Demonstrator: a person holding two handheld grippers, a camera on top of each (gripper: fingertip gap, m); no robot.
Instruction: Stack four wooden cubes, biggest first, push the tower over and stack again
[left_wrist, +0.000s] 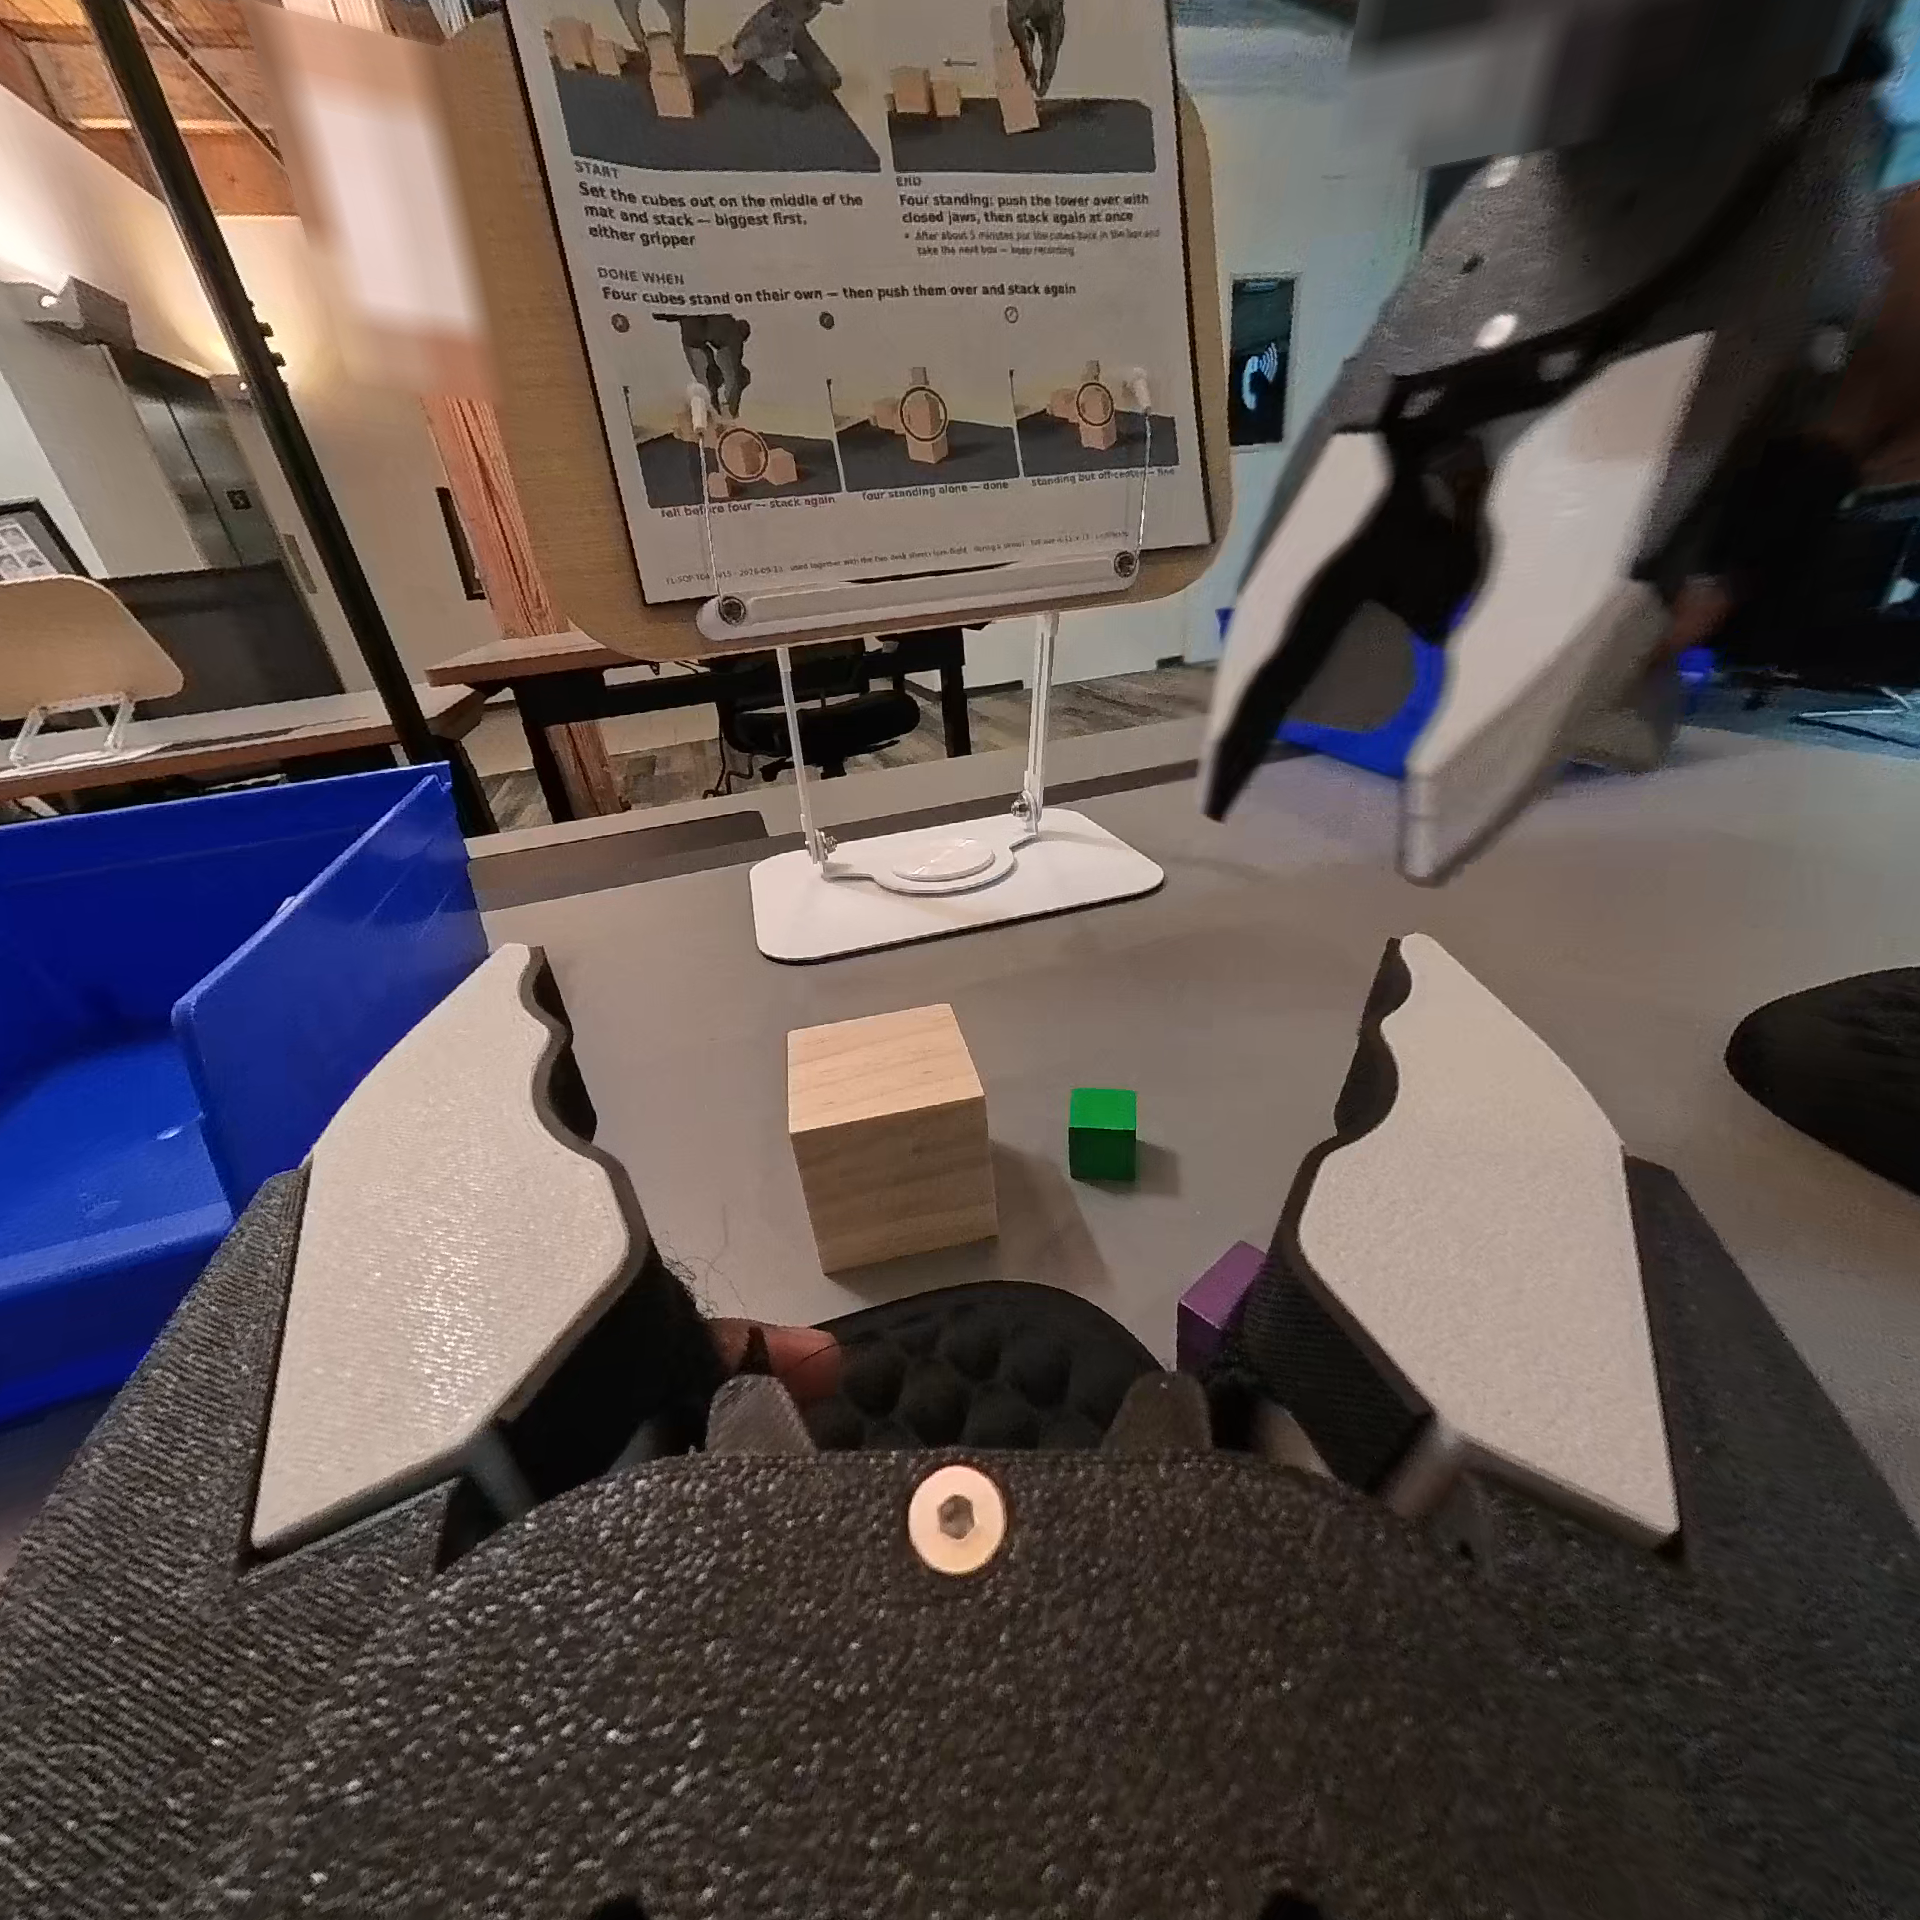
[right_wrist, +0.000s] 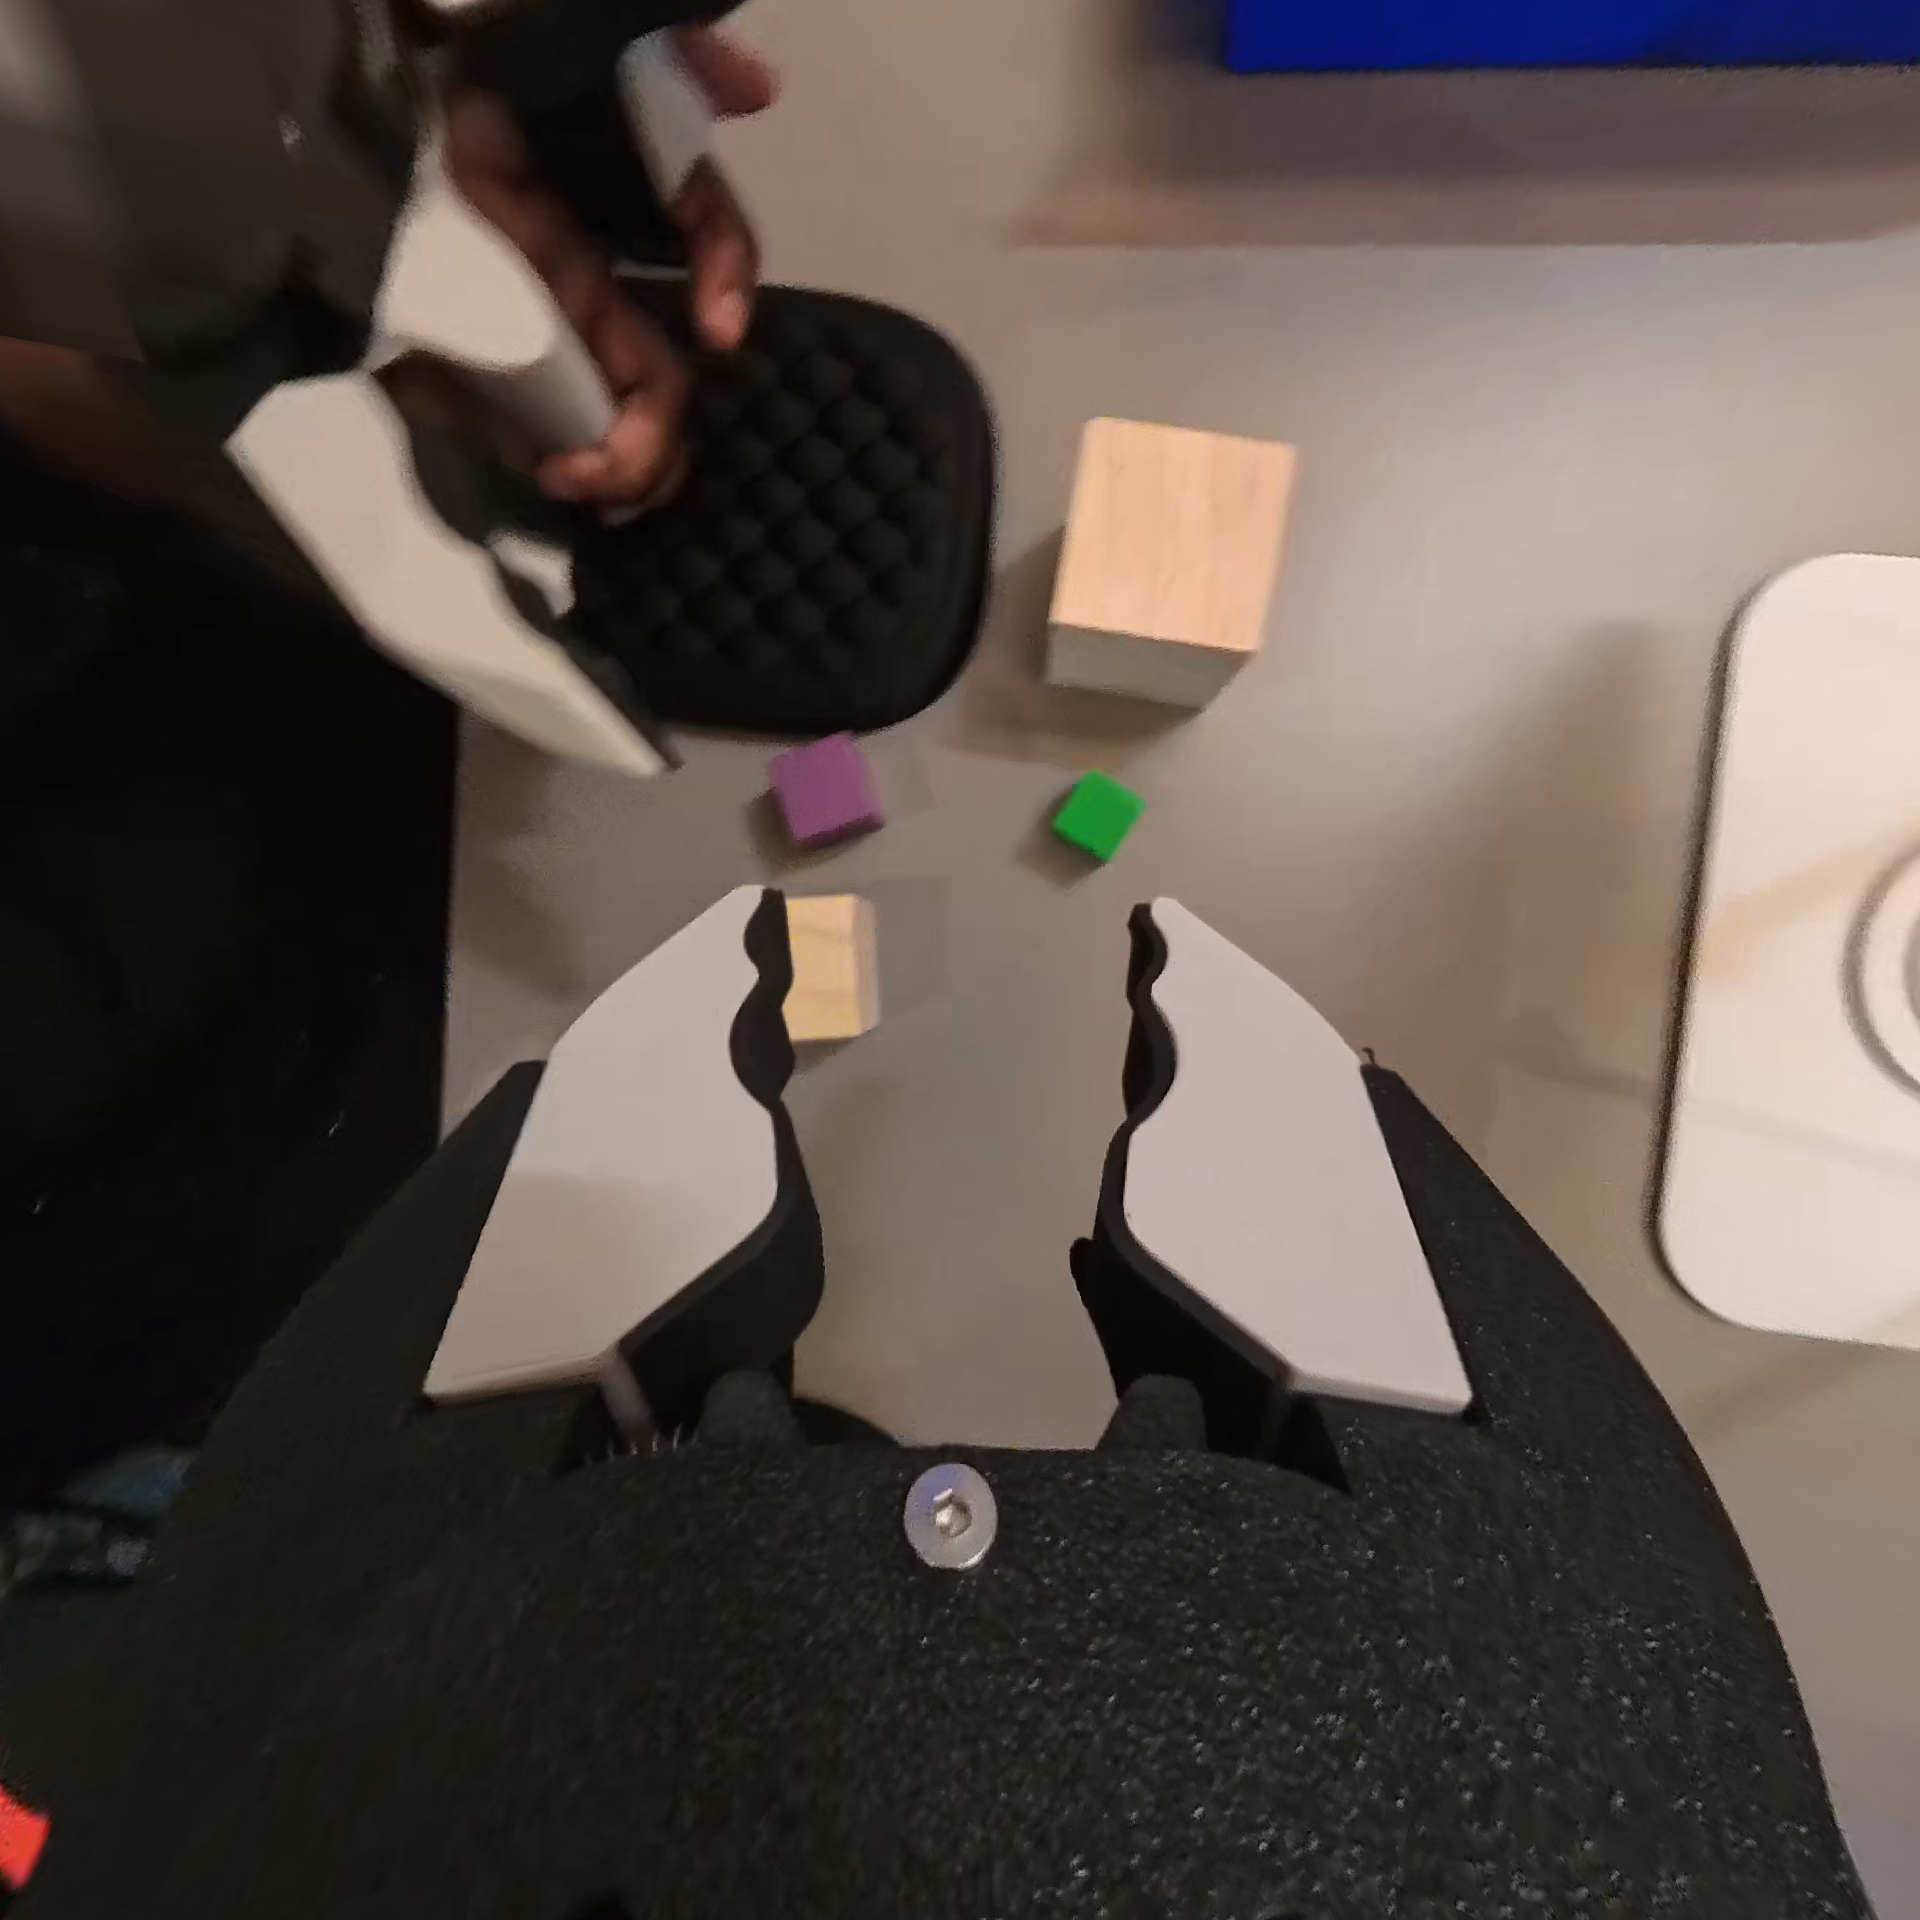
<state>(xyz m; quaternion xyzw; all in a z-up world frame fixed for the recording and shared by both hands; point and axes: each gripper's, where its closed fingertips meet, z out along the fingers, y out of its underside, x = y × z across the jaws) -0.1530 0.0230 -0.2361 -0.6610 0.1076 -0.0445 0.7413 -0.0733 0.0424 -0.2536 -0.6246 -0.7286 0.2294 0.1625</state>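
Grey matte surface carries all the items; an open-plan room with wooden desks lies behind it.

Left claw: jaws spread wide, nothing between the pads. It sits low over the surface. Directly ahead of it stands the large wooden cube, apart from both fingers. The green cube stands just beside that cube, and the purple cube shows partly behind the right finger. A black quilted pad lies under the claw base.

Right claw: jaws parted, grasping nothing. It hangs above the surface and looks down. The small wooden cube lies on the surface below, partly hidden by the left finger; contact cannot be confirmed.

Further out: a blue bin at the left edge, a white stand base carrying an instruction sheet, and a second dark pad at the right.

Status: all four cubes rest separately on the surface. None is stacked and none is lifted.
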